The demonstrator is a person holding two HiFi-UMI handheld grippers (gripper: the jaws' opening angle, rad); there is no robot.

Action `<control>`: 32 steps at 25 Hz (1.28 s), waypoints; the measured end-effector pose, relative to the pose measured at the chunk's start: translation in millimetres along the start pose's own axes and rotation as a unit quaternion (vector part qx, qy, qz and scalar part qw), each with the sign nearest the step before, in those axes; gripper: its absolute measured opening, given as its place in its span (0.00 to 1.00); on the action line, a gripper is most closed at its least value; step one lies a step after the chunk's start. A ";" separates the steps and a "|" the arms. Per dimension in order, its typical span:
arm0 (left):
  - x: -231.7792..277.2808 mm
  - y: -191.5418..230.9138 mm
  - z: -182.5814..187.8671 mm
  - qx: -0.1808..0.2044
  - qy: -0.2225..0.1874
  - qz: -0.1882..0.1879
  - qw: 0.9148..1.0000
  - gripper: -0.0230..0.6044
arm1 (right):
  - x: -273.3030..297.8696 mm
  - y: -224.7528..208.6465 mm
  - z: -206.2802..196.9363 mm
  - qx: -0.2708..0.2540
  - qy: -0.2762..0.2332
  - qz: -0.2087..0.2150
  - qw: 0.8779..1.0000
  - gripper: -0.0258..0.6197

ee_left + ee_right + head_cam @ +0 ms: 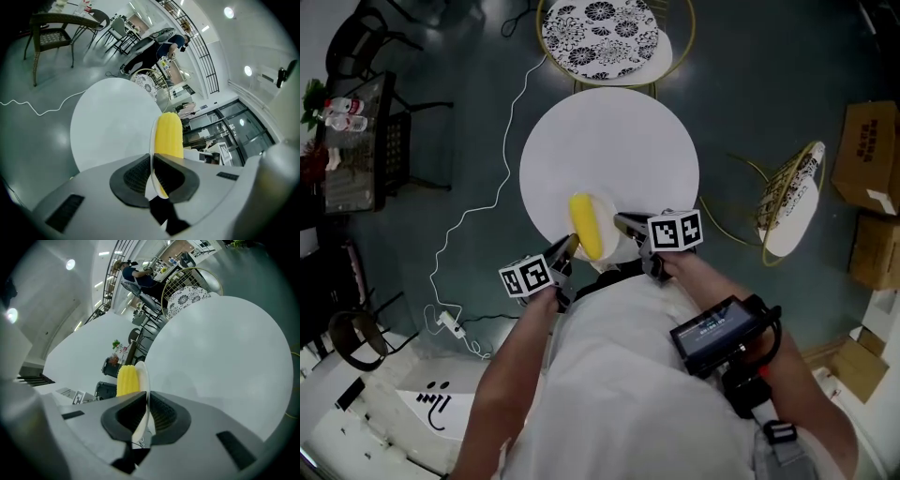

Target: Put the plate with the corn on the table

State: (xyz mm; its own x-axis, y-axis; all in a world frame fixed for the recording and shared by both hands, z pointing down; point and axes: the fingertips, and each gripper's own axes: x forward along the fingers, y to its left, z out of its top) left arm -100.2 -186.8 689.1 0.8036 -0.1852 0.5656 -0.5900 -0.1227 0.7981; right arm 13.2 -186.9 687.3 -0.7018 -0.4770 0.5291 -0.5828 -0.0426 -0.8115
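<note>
A white plate (607,246) carrying a yellow corn cob (586,225) hangs over the near edge of the round white table (609,159). My left gripper (567,251) is shut on the plate's left rim, and my right gripper (626,225) is shut on its right rim. In the left gripper view the plate (152,140) stands edge-on between the jaws with the corn (168,136) just right of it. The right gripper view has the plate (143,385) edge-on too, with the corn (126,379) on its left.
A chair with a black-and-white patterned seat (600,37) stands at the table's far side. A second patterned chair (792,197) is to the right, cardboard boxes (867,150) beyond it. A white cable (473,211) runs across the floor at left.
</note>
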 end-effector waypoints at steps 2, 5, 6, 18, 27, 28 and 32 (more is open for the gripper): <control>7.5 -0.1 4.8 0.008 0.000 0.002 1.000 0.08 | 0.7 -4.3 5.3 0.000 0.002 0.002 1.000 0.09; 18.1 -0.1 8.6 0.013 0.002 0.003 1.000 0.08 | -0.3 -13.8 10.9 0.001 0.002 -0.001 1.000 0.09; 20.9 2.9 8.9 0.014 0.004 0.006 1.000 0.08 | 0.2 -17.5 12.3 0.000 0.002 -0.002 1.000 0.09; 51.5 13.1 20.0 0.008 0.005 0.021 1.000 0.08 | 11.6 -49.3 29.6 -0.001 0.014 -0.011 1.000 0.09; 75.1 13.9 39.2 0.008 -0.001 0.027 1.000 0.08 | 18.7 -66.2 54.7 0.002 0.001 -0.016 1.000 0.09; 78.0 15.4 42.2 0.009 -0.001 0.031 0.999 0.08 | 19.7 -68.9 57.9 0.002 -0.001 -0.018 1.000 0.09; 90.8 27.2 55.2 0.018 0.003 0.050 0.999 0.08 | 27.1 -81.1 71.5 0.005 -0.007 -0.026 1.000 0.09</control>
State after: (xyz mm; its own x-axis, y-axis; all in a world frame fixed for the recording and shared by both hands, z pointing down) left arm -47.5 -260.7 750.7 0.7406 -0.1933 0.6435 -0.6699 -0.1381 0.7295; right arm 70.7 -259.2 749.7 -0.6653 -0.4858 0.5669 -0.6135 -0.0769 -0.7859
